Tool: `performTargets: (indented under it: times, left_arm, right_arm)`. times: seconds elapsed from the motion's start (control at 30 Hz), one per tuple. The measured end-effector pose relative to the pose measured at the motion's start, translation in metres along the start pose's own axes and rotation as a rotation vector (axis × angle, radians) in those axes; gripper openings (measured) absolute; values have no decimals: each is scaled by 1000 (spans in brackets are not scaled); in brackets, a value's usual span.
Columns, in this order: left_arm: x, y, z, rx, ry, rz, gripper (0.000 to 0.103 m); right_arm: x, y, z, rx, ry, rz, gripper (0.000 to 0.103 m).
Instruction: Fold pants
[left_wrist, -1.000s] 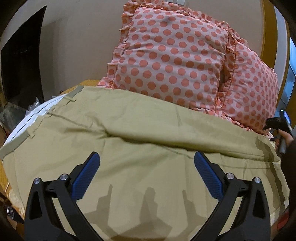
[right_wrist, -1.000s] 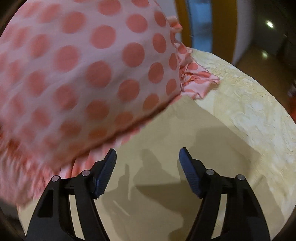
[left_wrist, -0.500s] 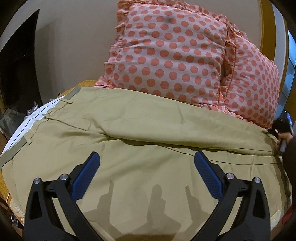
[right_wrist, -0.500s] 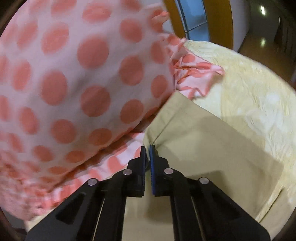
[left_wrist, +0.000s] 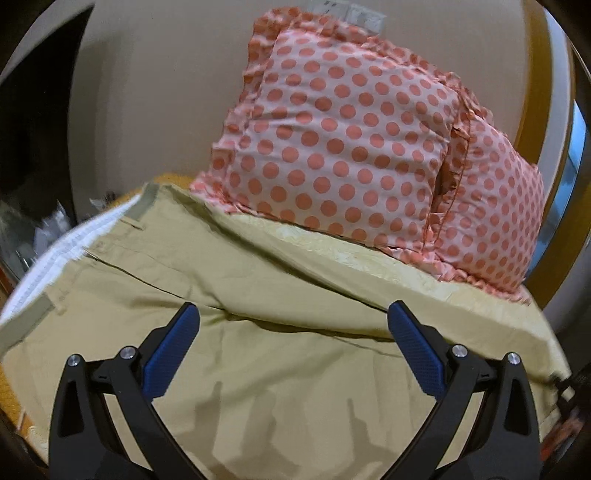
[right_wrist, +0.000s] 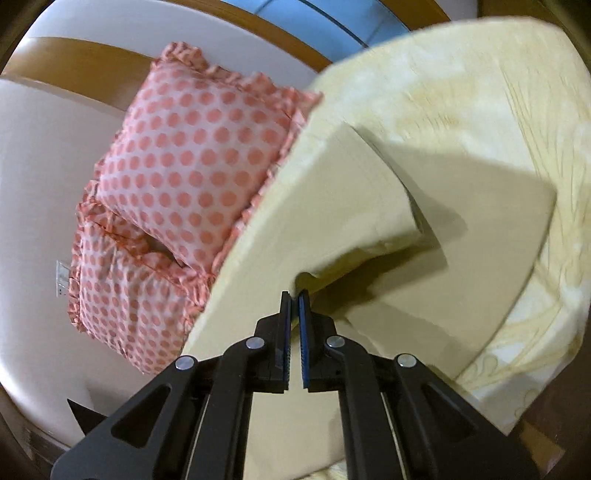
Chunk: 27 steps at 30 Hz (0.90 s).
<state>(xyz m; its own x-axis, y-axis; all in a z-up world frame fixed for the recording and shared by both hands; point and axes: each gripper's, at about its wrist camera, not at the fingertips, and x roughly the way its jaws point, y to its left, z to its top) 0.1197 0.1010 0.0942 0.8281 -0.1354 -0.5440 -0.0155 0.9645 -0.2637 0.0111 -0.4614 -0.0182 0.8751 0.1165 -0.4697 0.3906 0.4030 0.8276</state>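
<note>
Khaki pants (left_wrist: 258, 362) lie spread across the bed, the waistband with its white lining (left_wrist: 55, 254) at the left. My left gripper (left_wrist: 293, 347) is open and empty, hovering just above the middle of the pants. My right gripper (right_wrist: 294, 295) is shut on the hem end of the upper pant leg (right_wrist: 332, 206) and holds it lifted off the lower leg (right_wrist: 480, 236), which lies flat. A tip of the right gripper shows at the right edge of the left wrist view (left_wrist: 570, 382).
Two pink polka-dot pillows (left_wrist: 351, 155) lean on the wall behind the pants, also in the right wrist view (right_wrist: 192, 155). A pale yellow patterned bedspread (right_wrist: 498, 92) covers the bed. Its edge (right_wrist: 524, 406) drops off at the right. Clutter sits beyond the bed's left side (left_wrist: 33, 236).
My right gripper closed on the pant leg's hem and has lifted and pulled it away from the pillows. The far edge of the pants has drawn off the pillows, baring bedspread. Left gripper stayed open.
</note>
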Motion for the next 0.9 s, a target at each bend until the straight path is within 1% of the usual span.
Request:
performTargets:
  times: [0.03,0.1,0.13,0.2,0.27,0.3,0.33,0.37,0.4,0.47,0.53,0.6,0.67,0.7,0.73,0.77,0.83,0.87,0.9]
  left_arm:
    - [6,4,4,-26,23,-21,101]
    - [14,12,11,-64,53,-32,101]
    - [18,14,12,-78,61,-29,101]
    - [29,23,21,-121,86,-26,101]
    - [39,31,27,-159,108,-29,101]
    - [48,36,33,-188,129,-34,101]
    - [55,39,37,-200,139,-37,101]
    - [62,41,42,-213,152,-37,101]
    - [75,44,49,-224,167,-28,101]
    - [92,46,58,-226,191,-6,100]
    - [116,51,66,-252,230,3,98]
    - [138,54,71,-272,272,6,92]
    - [158,56,75,-281,315,10,77]
    - [171,58,76,-294,345,15,72]
    - [180,59,76,-307,364,16,62]
    - [191,62,75,-326,386,11,41]
    - [202,67,72,-357,414,-11,6]
    - [198,71,69,-391,412,-20,5]
    - [189,72,68,-401,387,-30,5]
  right_arm:
    - [2,-2,0,20,11,-14,17]
    - [-2,-6,0,38,11,-13,24]
    - [-3,-5,0,39,14,-11,29]
    - [-2,-2,3,36,15,-15,36]
    - [-1,0,5,31,13,-21,38]
    - [4,0,7,18,9,-27,36]
    - [8,0,10,5,10,-24,28]
    - [13,0,13,-8,15,-9,14]
    - [14,-3,17,3,12,14,3]
    - [7,-7,20,31,-16,82,3]
    - [3,-4,19,0,-38,94,3]
    - [3,-2,18,-13,-41,93,3]
    - [3,-3,19,-3,-39,104,3]
    - [3,-3,20,-4,-39,108,3]
    - [4,-3,20,-7,-38,107,3]
    - [4,-2,21,-6,-39,109,3]
    - [3,0,24,-14,-41,124,3]
    - [1,3,26,-19,-44,134,3]
    - [-4,7,28,-31,-54,146,3]
